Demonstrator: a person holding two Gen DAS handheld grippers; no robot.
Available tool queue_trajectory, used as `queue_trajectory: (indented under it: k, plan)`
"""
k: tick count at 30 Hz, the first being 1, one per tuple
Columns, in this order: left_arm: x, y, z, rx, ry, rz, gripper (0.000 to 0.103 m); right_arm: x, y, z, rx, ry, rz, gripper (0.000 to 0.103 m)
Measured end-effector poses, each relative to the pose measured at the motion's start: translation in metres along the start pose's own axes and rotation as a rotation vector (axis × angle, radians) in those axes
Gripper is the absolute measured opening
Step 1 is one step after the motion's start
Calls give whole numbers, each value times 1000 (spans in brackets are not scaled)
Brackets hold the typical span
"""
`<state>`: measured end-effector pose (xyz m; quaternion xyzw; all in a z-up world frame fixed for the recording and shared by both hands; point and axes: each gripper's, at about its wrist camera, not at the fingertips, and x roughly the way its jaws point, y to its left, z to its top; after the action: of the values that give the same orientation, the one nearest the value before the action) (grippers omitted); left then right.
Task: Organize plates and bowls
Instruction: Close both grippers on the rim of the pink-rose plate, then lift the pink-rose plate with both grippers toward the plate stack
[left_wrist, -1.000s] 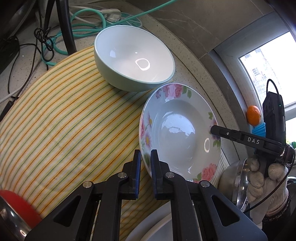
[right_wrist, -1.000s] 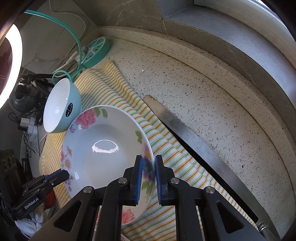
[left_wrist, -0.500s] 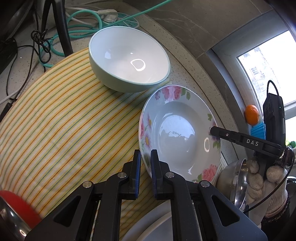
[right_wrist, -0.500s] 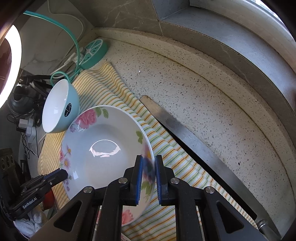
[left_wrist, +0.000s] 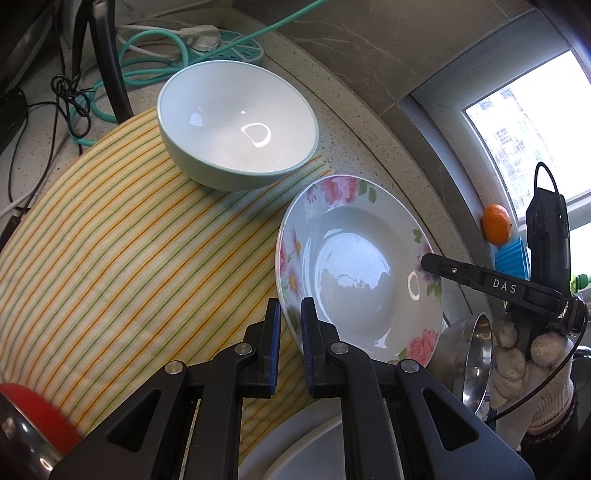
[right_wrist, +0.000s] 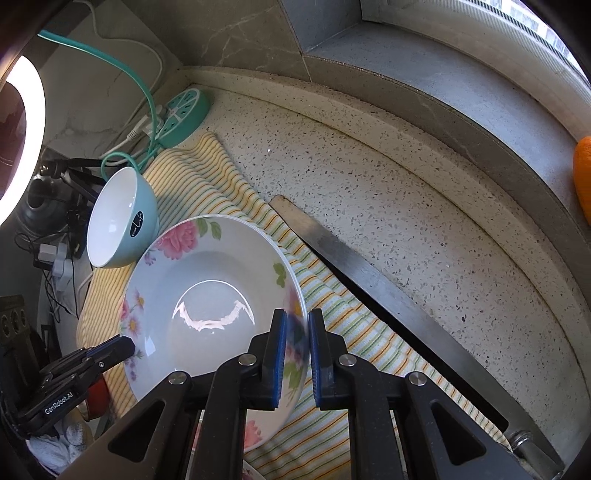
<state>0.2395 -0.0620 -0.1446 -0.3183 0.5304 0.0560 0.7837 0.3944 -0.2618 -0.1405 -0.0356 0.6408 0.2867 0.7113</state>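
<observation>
Both hand-held grippers, left and right, stay clamped on opposite rims of the floral plate, held tilted above the striped cloth. Little has changed in the last second. Beyond it, the bowl now looks nearer, likely the plate's destination.

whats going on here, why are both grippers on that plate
A person holds a gripper in each hand and is sorting dishes on a counter. Both are shut on the rim of the floral plate: the left gripper on one side, the right gripper on the opposite side. The plate sits tilted over the striped cloth, beside a teal bowl that stands on the cloth. Below the left gripper, the edge of another white plate shows.
</observation>
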Motion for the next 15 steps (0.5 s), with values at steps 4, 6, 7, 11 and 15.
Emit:
queue_trajectory:
  k: [4, 6, 7, 11, 15]
  plan:
    - [-3, -2, 1, 7, -6, -4, 9, -5, -1, -2, 5, -8, 3, 11]
    - [-7, -2, 2, 9, -11, -8, 9, -7, -1, -2, 7, -12, 4, 11]
    - [-9, -2, 1, 11, -13, -10, 9, -9, -1, -3, 8, -15, 4, 11]
    - [-16, -3, 2, 22, -23, -17, 9, -15, 0, -5, 14, -28, 5, 11]
    - [-23, -2, 1, 32, -27, -24, 9, -22, 3, -7, 19, -41, 3, 11]
